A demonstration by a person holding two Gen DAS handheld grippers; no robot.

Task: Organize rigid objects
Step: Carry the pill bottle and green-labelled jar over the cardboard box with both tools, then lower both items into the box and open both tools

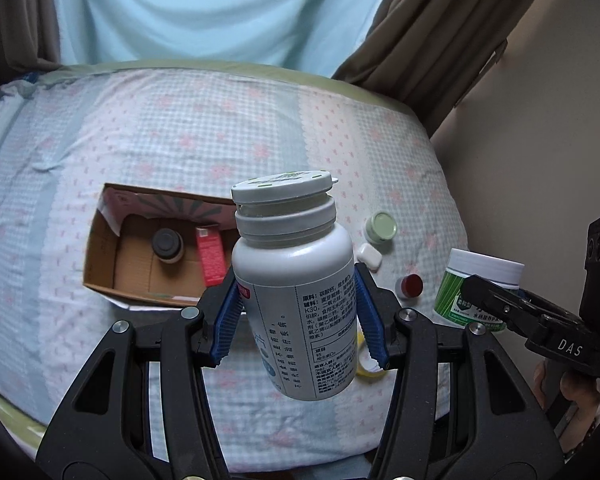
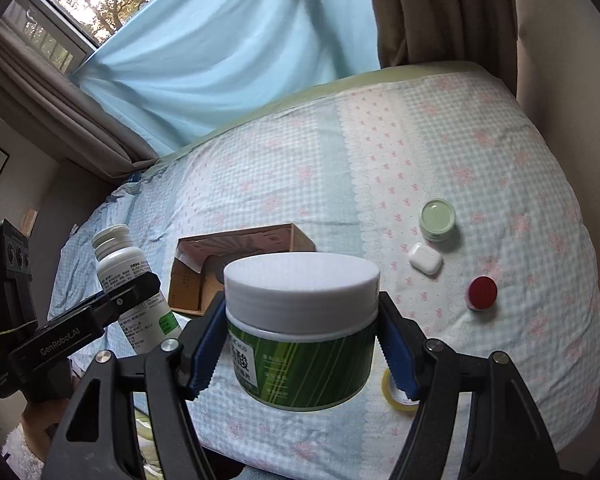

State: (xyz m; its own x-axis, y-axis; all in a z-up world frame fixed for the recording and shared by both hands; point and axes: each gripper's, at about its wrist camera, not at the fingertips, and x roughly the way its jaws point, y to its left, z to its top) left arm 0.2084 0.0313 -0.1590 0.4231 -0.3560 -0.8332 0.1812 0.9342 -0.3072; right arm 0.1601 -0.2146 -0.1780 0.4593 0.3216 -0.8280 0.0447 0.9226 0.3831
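my left gripper [image 1: 298, 316] is clamped on the white pill bottle [image 1: 296, 300], blue pads pressing both sides of its body, the bottle tilted slightly and held clear above the bed [image 1: 180, 140], its flip cap [image 1: 284, 188] cracked open on top. my right gripper [image 2: 300, 344] holds the green jar [image 2: 302, 344] with the white lid, also lifted off the bedspread, near the bed's near edge. just under it a yellow tape roll [image 2: 396, 394] lies on the cover by that near edge. further in toward the right edge sit a small red-capped jar [image 2: 482, 293], then a white earbud case [image 2: 425, 259], then a pale green round jar [image 2: 438, 218], each apart from the next. toward the middle of the bed the cardboard box [image 1: 112, 256] lies open, with a dark-lidded jar [image 1: 166, 245] and a red packet [image 1: 211, 256] inside, side by side. beyond the far edge hang a light blue curtain [image 2: 220, 52] and brown drapes [image 2: 432, 8].
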